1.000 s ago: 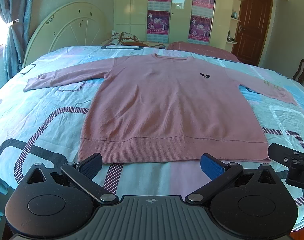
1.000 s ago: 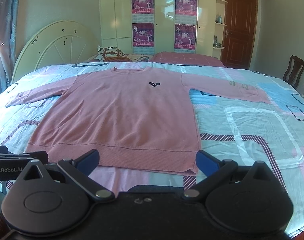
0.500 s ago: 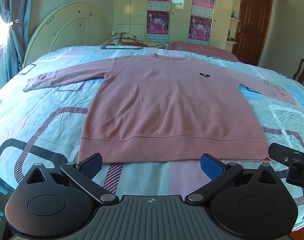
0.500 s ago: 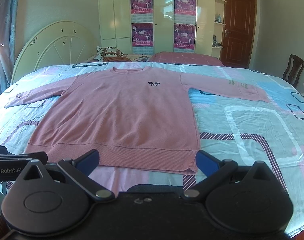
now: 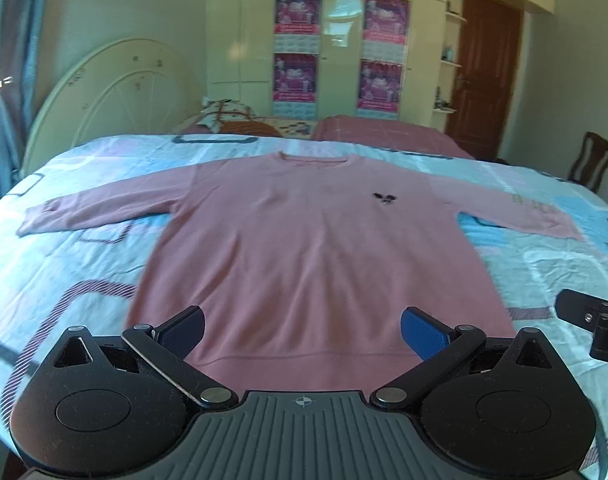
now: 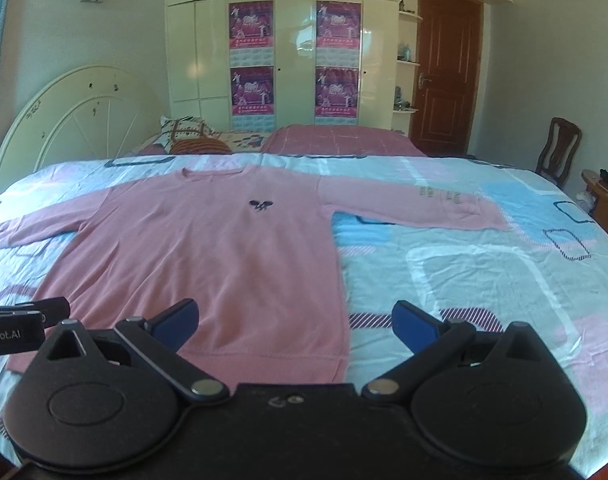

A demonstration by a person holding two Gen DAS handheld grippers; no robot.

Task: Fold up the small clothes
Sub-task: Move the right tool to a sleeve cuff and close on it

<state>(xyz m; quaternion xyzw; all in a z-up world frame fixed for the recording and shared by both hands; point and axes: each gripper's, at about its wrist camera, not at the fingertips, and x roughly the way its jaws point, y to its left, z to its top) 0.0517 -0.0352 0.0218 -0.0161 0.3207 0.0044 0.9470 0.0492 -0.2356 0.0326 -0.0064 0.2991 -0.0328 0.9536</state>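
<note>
A pink long-sleeved sweater lies flat, face up, on the bed with both sleeves spread out and a small black logo on the chest. My left gripper hangs open above the hem's middle, nothing between its blue pads. Over the hem's right corner my right gripper is open too, and holds nothing. The hem edge is partly hidden behind both gripper bodies. Each gripper shows at the edge of the other's view.
The bed's patterned blue, white and pink cover spreads around the sweater. Pillows and a cream headboard stand at the back left. A wardrobe with posters, a brown door and a wooden chair lie beyond.
Both grippers have moved forward and up over the sweater's hem, which now passes under their fingers. Both stay open. The sweater has not moved.
</note>
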